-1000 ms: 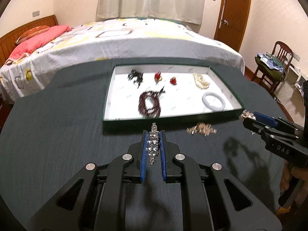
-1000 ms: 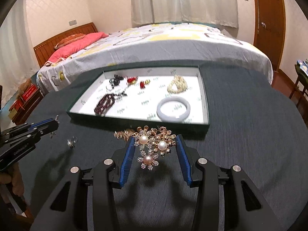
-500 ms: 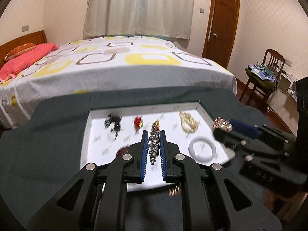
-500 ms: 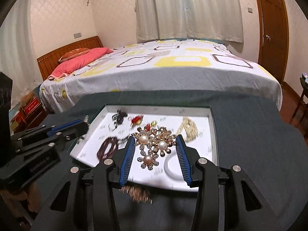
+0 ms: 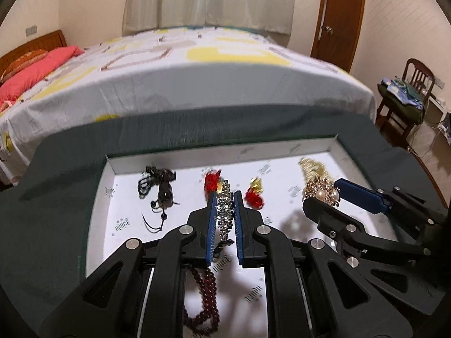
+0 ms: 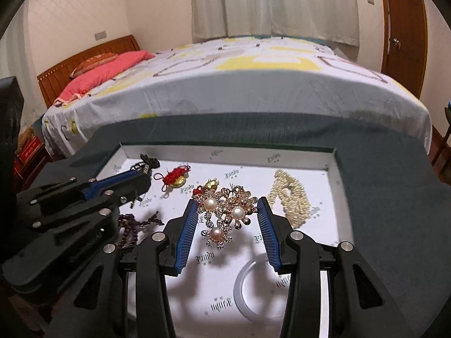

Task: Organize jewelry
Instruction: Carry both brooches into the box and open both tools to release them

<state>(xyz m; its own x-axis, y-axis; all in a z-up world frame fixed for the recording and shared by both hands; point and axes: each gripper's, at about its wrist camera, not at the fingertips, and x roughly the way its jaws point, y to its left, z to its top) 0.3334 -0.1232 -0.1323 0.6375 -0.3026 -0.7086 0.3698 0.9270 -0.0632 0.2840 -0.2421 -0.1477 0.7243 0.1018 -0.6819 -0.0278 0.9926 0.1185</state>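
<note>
Left wrist view: dark red bead strand (image 5: 207, 293) half hidden behind left tool (image 5: 224, 197), clamped on narrow rhinestone strip (image 5: 224, 211). Right tool (image 6: 227, 202) gripping gold pearl flower brooch (image 6: 225, 211); white bangle (image 6: 248, 290) partly hidden; tray (image 6: 342, 197) lining print unreadable.

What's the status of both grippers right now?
Left gripper shut on rhinestone strip. Right gripper shut on pearl brooch. Both over tray. Nothing blocking.

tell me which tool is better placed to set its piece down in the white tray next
Probably the right tool: its gold pearl flower brooch hangs over bare white tray floor, while the left tool's rhinestone strip sits above red charms and dark red beads.
</note>
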